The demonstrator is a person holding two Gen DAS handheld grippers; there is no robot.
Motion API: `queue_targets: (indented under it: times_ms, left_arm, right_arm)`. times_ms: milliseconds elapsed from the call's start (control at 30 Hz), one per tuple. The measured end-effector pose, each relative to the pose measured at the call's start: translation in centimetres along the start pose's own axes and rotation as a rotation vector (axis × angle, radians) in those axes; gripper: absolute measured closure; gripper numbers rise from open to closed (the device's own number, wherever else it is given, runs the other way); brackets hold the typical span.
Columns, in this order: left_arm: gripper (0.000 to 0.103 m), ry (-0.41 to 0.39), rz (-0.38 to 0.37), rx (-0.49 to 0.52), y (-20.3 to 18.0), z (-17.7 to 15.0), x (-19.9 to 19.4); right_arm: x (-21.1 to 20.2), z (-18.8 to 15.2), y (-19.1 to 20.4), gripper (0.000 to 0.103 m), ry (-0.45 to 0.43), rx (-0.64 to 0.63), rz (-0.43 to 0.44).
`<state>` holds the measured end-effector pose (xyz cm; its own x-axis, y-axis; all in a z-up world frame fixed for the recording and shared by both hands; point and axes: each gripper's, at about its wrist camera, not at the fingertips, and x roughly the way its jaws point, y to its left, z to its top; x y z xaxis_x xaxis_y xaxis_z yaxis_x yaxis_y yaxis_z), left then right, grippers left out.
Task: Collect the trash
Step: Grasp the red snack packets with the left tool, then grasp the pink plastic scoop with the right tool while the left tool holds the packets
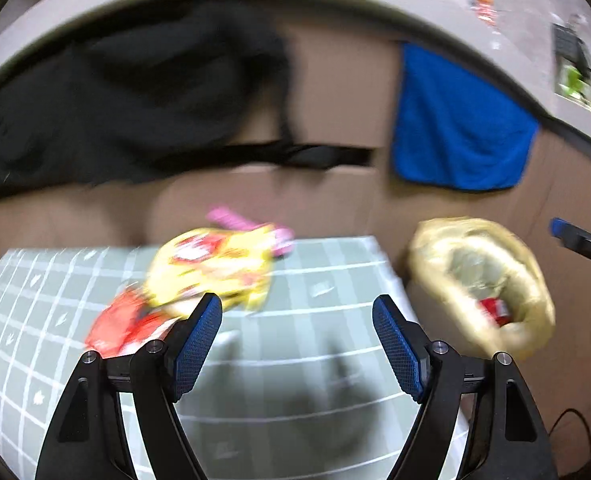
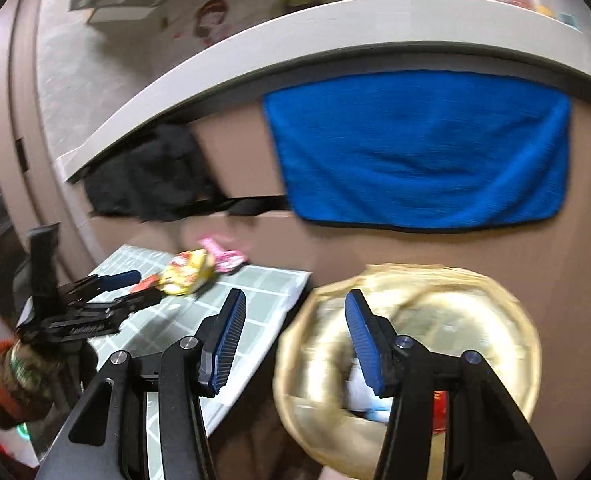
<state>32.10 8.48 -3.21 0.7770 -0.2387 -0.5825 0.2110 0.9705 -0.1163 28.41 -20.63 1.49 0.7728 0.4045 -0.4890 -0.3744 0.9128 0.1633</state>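
- Looking along the left gripper (image 1: 297, 312), we see its jaws spread wide with nothing between them, above a green checked cloth (image 1: 315, 280). A yellow snack wrapper (image 1: 211, 266), a red wrapper (image 1: 125, 322) and a pink wrapper (image 1: 251, 226) lie blurred on the cloth ahead; a yellowish bin (image 1: 483, 280) stands to the right.
- Looking along the right gripper (image 2: 293, 310), we find its jaws apart and empty over the bin (image 2: 507, 320), which holds scraps. A blue towel (image 2: 419, 148) hangs behind.
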Motion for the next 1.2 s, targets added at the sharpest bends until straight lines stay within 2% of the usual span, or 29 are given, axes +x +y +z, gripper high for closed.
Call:
queue_targets:
  times_ms: [100, 267, 367, 567, 667, 800, 833, 867, 967, 1033, 1200]
  left_arm:
    - [0.025, 0.037, 0.028, -0.045, 5.1, -0.6, 0.5]
    - [0.025, 0.108, 0.091, -0.111, 10.9, -1.0, 2.8]
    - [0.025, 0.189, 0.08, -0.165, 13.0, -1.3, 5.0]
    - [0.026, 0.21, 0.069, -0.206, 14.4, -2.0, 5.8]
    - [0.039, 0.246, 0.125, -0.21, 14.5, -2.4, 5.5]
    - [0.056, 0.244, 0.078, -0.231, 14.8, -2.8, 4.2]
    - [0.073, 0.238, 0.061, -0.234, 14.9, -3.0, 3.5]
    - [0.083, 0.238, 0.054, -0.24, 15.0, -3.2, 3.0]
    - [0.087, 0.225, 0.035, -0.261, 15.3, -3.8, 0.6]
    - [0.093, 0.199, 0.06, -0.254, 15.4, -4.3, -1.5]
    - [0.093, 0.159, 0.052, -0.305, 16.5, -5.6, -5.3]
  right_arm:
    - [1.4, -0.3, 2.0, 0.053, 0.03, -0.013, 0.027]
    - [4.3, -0.6, 4.2, 0.054, 0.09, 0.02, 0.08]
    - [6.0, -0.6, 5.9, 0.053, 0.116, 0.023, 0.102]
    - [8.6, -0.2, 9.4, 0.054, 0.158, -0.037, 0.115]
    - [10.1, 0.2, 10.9, 0.053, 0.173, -0.082, 0.119]
    - [13.2, 1.4, 12.9, 0.054, 0.188, -0.153, 0.111]
    - [14.1, 1.8, 13.2, 0.054, 0.194, -0.159, 0.109]
    - [15.2, 2.1, 13.4, 0.053, 0.199, -0.159, 0.105]
    - [18.6, 2.9, 13.6, 0.053, 0.213, -0.132, 0.079]
    - [21.0, 3.4, 13.3, 0.054, 0.226, -0.099, 0.047]
    - [26.8, 4.4, 10.7, 0.054, 0.242, 0.06, -0.046]
